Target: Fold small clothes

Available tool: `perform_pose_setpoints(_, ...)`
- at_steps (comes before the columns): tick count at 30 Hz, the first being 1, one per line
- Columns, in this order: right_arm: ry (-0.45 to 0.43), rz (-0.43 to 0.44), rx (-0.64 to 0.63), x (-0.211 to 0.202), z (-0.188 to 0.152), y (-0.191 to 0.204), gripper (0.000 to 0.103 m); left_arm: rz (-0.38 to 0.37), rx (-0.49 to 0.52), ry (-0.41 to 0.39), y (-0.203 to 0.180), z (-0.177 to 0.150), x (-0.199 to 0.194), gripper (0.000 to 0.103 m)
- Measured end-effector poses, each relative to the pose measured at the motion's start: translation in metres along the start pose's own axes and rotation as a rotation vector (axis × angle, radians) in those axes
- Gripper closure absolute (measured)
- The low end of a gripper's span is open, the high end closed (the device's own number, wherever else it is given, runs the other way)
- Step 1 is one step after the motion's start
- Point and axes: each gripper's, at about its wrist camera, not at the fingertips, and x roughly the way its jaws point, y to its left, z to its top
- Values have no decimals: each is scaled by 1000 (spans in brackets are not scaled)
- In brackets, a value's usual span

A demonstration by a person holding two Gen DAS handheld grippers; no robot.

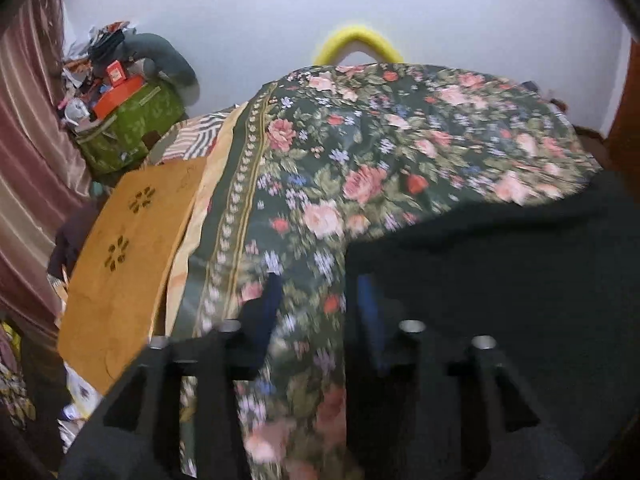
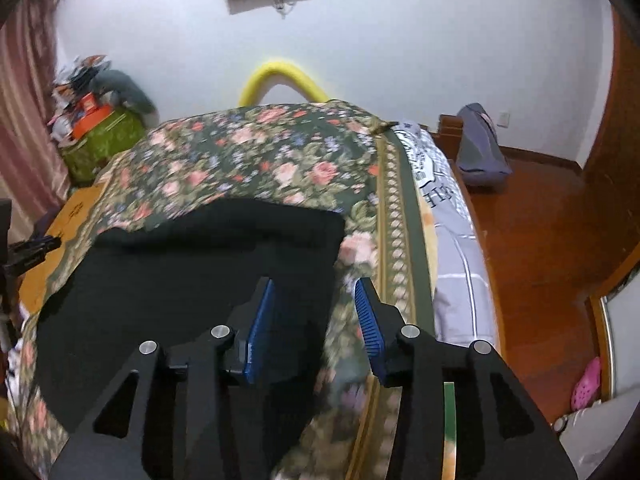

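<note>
floral bedspread [image 2: 280,152] carries the black garment [image 2: 192,280], spread flat. your left gripper [image 1: 316,300] and right gripper [image 2: 314,304] hover, jaws open, empty, at its side edges; a low bite risks pinching bedspread too.

Black garment [image 2: 192,280] flat on floral bedspread [image 2: 248,152], far edge slightly rumpled.

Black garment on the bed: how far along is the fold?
Little looks done: the black garment lies spread on the floral bedspread, though its far edge looks doubled; a fold there can't be confirmed. In hand: nothing. The left claw and right claw are both open, each over a side edge of the cloth. Left: gripping and folding.
</note>
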Motion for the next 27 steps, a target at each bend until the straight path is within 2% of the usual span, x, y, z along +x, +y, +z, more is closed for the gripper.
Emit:
perform_pose_setpoints(1,-7,0,-15,-10,-7,6,63,-13,-5,-1,1,-7,-7,48)
perform_pose_setpoints(3,-23,4,-42,-25,-19,17,49,-32,2,4,2,-25,-23,44)
perform_pose_setpoints(9,-36,13,-117,-58,-54,50,47,-79,46,72,-5,-75,-47,36)
perform_pose_setpoints(13,-46,10,-176,-69,-72,72,37,-133,52,144,-17,-103,-46,36)
perform_pose_setpoints(19,-48,10,-231,-69,-90,97,37,-199,47,178,-41,-112,-42,36)
perform_pose_setpoints(20,-46,11,-233,-67,-92,99,36,-202,44,182,-45,-112,-41,39)
perform_pose_setpoints(22,-40,11,-239,-63,-96,104,36,-224,39,197,-53,-112,-36,67)
perform_pose_setpoints(23,-38,11,-241,-64,-100,107,36,-191,50,192,-58,-111,-36,72)
perform_pose_setpoints(24,-33,12,-246,-61,-101,109,36,-159,66,186,-61,-111,-36,82)
perform_pose_setpoints(27,-27,19,-259,-60,-109,115,36,-137,94,178,-64,-116,-39,96)
